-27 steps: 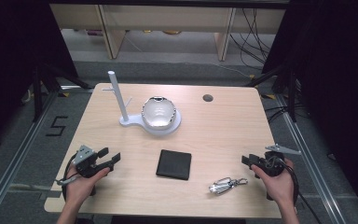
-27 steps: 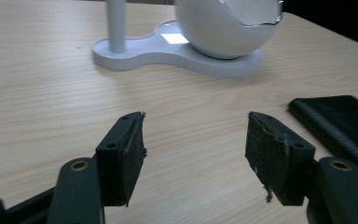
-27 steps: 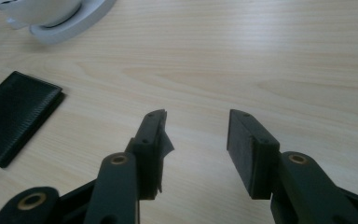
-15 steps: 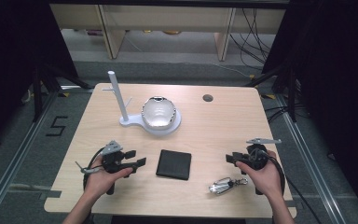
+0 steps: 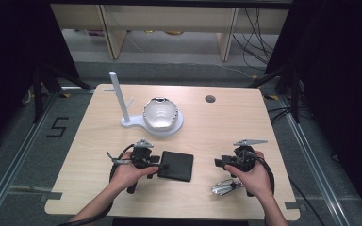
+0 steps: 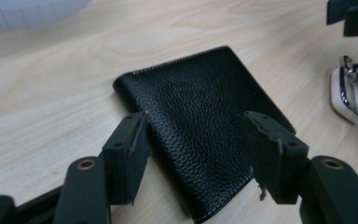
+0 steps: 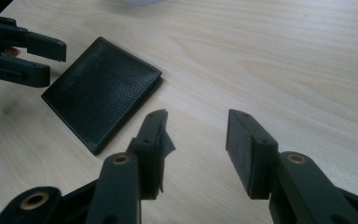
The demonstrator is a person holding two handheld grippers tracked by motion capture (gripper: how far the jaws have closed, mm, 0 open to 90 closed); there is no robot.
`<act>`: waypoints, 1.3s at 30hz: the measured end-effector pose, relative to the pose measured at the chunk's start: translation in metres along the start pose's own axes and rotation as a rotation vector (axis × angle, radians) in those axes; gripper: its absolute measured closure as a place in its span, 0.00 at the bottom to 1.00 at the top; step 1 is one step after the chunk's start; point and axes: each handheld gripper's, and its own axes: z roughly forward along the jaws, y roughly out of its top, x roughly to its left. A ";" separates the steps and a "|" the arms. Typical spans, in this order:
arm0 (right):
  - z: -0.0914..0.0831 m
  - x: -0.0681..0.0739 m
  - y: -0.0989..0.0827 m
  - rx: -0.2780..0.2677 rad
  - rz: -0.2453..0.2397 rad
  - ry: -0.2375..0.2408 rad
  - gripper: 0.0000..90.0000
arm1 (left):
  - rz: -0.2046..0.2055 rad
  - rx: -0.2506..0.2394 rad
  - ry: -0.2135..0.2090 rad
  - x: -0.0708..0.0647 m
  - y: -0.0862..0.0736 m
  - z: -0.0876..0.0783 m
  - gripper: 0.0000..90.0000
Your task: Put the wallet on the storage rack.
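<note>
The table (image 5: 217, 127) is evenly lit from above, while its surroundings are left dark. Glare is seen on the shiny bowl (image 5: 160, 113). Only soft shadows are cast. In both gripper views, the near jaws are slightly blurred.

In the left gripper view, the left claw (image 6: 198, 140) hides the wallet's (image 6: 205, 116) near edge, and the picture's right side cuts off the metal clasp (image 6: 352, 93) beyond it. The white base (image 6: 28, 11) at top left is blurred.
</note>
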 end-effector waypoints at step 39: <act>-0.010 -0.004 -0.002 -0.039 0.014 0.006 0.64 | 0.015 0.166 0.145 -0.010 0.016 0.016 0.78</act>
